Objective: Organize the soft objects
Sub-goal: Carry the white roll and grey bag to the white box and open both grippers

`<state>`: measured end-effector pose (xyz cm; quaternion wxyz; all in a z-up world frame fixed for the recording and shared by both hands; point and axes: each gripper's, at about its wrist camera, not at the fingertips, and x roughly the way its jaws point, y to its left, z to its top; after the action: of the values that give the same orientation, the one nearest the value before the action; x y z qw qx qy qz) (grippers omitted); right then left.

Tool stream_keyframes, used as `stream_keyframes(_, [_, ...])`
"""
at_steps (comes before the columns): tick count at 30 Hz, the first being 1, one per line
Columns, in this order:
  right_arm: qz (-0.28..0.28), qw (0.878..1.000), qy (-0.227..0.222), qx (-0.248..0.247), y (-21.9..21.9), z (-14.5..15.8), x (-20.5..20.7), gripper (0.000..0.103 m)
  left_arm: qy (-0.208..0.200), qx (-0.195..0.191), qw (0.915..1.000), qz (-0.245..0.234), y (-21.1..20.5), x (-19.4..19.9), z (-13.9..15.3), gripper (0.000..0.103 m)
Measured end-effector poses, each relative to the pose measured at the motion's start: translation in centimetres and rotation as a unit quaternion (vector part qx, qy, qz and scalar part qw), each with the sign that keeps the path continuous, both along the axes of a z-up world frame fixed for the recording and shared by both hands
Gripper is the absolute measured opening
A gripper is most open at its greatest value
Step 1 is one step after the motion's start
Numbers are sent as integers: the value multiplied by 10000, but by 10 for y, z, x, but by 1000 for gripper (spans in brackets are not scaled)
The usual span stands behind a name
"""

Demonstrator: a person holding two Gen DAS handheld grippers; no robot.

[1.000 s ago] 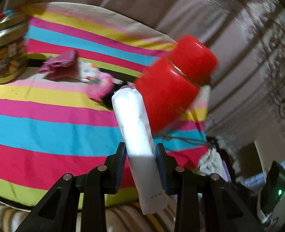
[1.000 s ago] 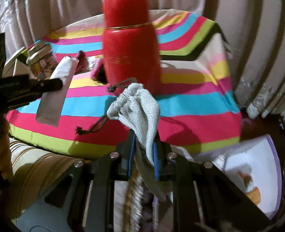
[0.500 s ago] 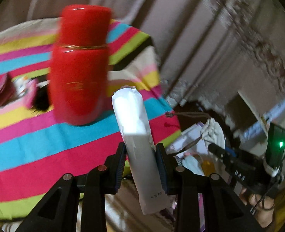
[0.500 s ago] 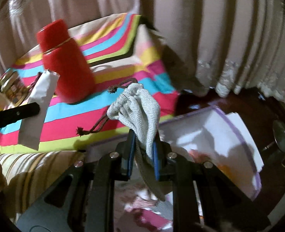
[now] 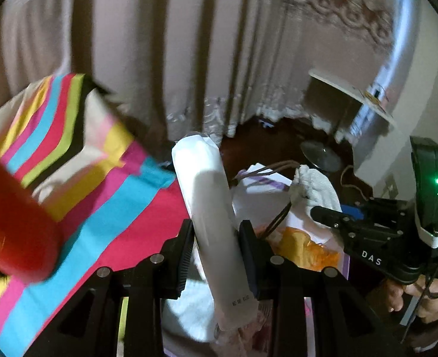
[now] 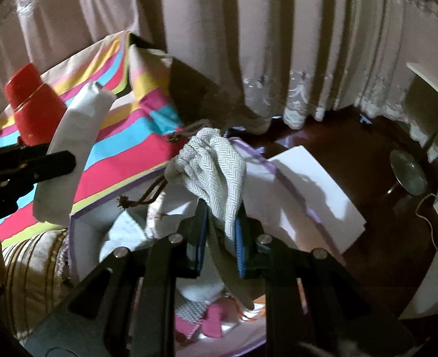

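Beige curtains (image 6: 207, 29) back the striped tablecloth (image 5: 123, 208). Left gripper (image 5: 216, 255) clamps a white packet (image 5: 213, 208); right gripper (image 6: 220, 238) clamps a herringbone drawstring pouch (image 6: 216, 166) above a white box (image 6: 302, 190).

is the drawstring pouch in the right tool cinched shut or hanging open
Cinched shut. The herringbone pouch is gathered into tight folds at its neck, with the brown drawstring trailing out, knotted at its end.

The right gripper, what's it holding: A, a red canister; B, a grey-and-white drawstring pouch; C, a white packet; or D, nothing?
B: the right gripper is shut on the herringbone drawstring pouch; the white packet is in the left gripper.
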<state>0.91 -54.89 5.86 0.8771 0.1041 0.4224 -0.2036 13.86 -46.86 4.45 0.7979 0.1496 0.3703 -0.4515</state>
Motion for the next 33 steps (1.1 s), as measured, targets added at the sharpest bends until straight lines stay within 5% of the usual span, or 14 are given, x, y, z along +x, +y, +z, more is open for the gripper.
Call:
stream_keyframes(5, [-230,9997,-27,-11,-15,1,-10,22,-241,14,9989,-397,-29,-9,1,36])
stream_keyframes(8, [-327,9995,-11,-5,-20,2,-15,27,-268,138,9984,-486,-37,-7,-3,52])
stream_keyframes(10, [-329,9995,-17,31,-22,1,-16,37,-277,108,9988,-381,-29,-5,-2,67])
stream_keyframes(13, [-363,9993,-32,5,-23,2,-18,59,-262,79,9992,-280,-25,0,-3,68])
stream_keyframes(21, [-102,9999,-11,-92,-7,7,-10,60,-160,-333,9988,315,20,15,5,68])
stream_keyframes(33, [662,9975,92,-219,54,9,19,60,-249,-457,9944,920,111,19,16,68])
